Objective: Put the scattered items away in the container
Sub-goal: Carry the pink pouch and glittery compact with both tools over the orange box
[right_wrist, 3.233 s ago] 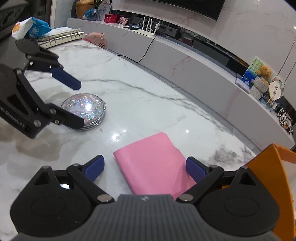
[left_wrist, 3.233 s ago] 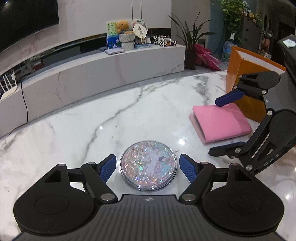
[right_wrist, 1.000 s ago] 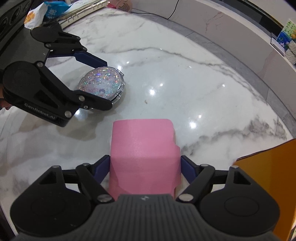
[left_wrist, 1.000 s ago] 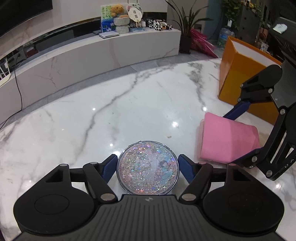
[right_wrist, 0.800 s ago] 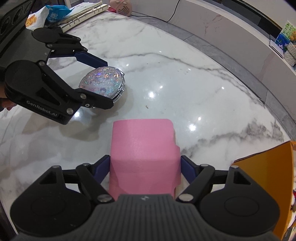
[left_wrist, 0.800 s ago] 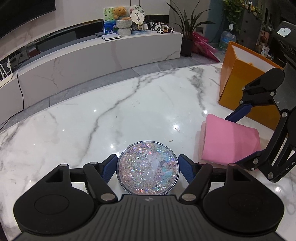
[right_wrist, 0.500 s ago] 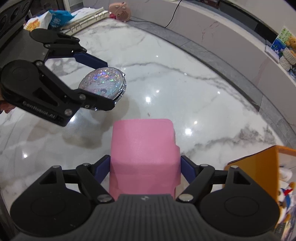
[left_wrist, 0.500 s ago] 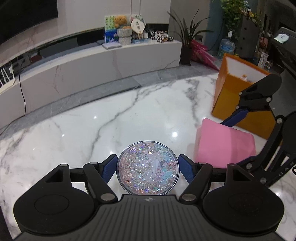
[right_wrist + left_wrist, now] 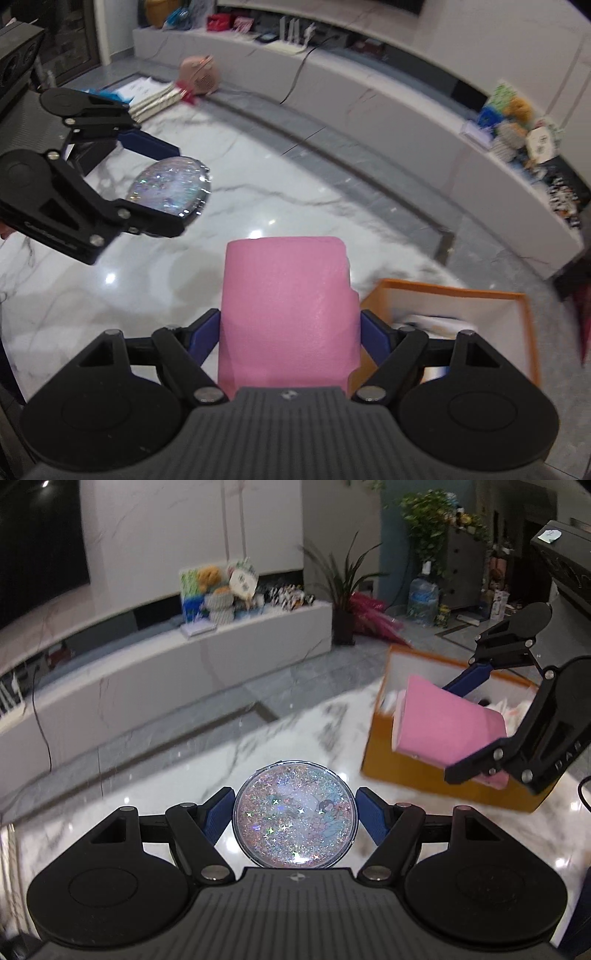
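Note:
My left gripper (image 9: 295, 814) is shut on a round glittery compact mirror (image 9: 295, 814), held up above the marble table (image 9: 288, 734). The same mirror (image 9: 171, 190) shows between the left gripper (image 9: 162, 188) at the left of the right wrist view. My right gripper (image 9: 290, 332) is shut on a pink folded case (image 9: 288, 314), lifted off the table. In the left wrist view that pink case (image 9: 445, 725) hangs in the right gripper (image 9: 469, 723) over the open orange box (image 9: 402, 771). The orange box (image 9: 458, 295) lies just ahead and right of the right gripper.
The orange box holds several pale items (image 9: 421, 319). A low white bench (image 9: 184, 664) with toys and a plant runs behind the table. Notebooks (image 9: 155, 98) and a pink round object (image 9: 199, 75) sit at the table's far left edge.
Both grippers have risen off the table with their objects. The pink case has come up from beside the orange box to over its opening. The box's inside is now in view.

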Motion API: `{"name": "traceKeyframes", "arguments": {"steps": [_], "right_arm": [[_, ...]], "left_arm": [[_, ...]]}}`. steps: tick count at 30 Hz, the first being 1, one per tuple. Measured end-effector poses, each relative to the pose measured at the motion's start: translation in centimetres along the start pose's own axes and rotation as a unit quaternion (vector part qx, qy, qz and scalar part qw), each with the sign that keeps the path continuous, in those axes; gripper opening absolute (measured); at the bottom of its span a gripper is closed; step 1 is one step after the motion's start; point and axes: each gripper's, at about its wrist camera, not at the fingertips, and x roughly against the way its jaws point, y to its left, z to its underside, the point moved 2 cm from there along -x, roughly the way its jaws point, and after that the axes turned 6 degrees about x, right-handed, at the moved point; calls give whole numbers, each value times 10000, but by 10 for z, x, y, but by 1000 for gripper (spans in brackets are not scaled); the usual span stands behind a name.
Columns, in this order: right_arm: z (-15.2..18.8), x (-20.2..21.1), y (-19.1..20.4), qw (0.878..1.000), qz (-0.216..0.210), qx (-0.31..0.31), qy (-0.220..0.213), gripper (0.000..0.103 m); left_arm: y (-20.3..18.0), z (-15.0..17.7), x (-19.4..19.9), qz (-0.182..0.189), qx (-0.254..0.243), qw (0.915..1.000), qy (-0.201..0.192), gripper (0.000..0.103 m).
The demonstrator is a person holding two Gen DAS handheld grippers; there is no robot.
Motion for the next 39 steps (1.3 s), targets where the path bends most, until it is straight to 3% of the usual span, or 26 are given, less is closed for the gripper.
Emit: {"name": "traceKeyframes", "arguments": {"steps": [11, 21, 27, 39], "right_arm": [[19, 113, -61, 9951, 952, 60, -248, 81], [46, 163, -92, 9901, 1348, -6, -381, 81], [70, 153, -114, 9906, 1322, -188, -301, 81], [106, 76, -151, 9921, 1104, -597, 47, 81]], "left_arm": [[-86, -76, 22, 411, -572, 9963, -488, 84], [-148, -115, 16, 752, -988, 9893, -759, 84], [-170, -117, -17, 900, -1075, 9880, -641, 84], [-181, -110, -106, 1048, -1104, 9881, -197, 84]]}}
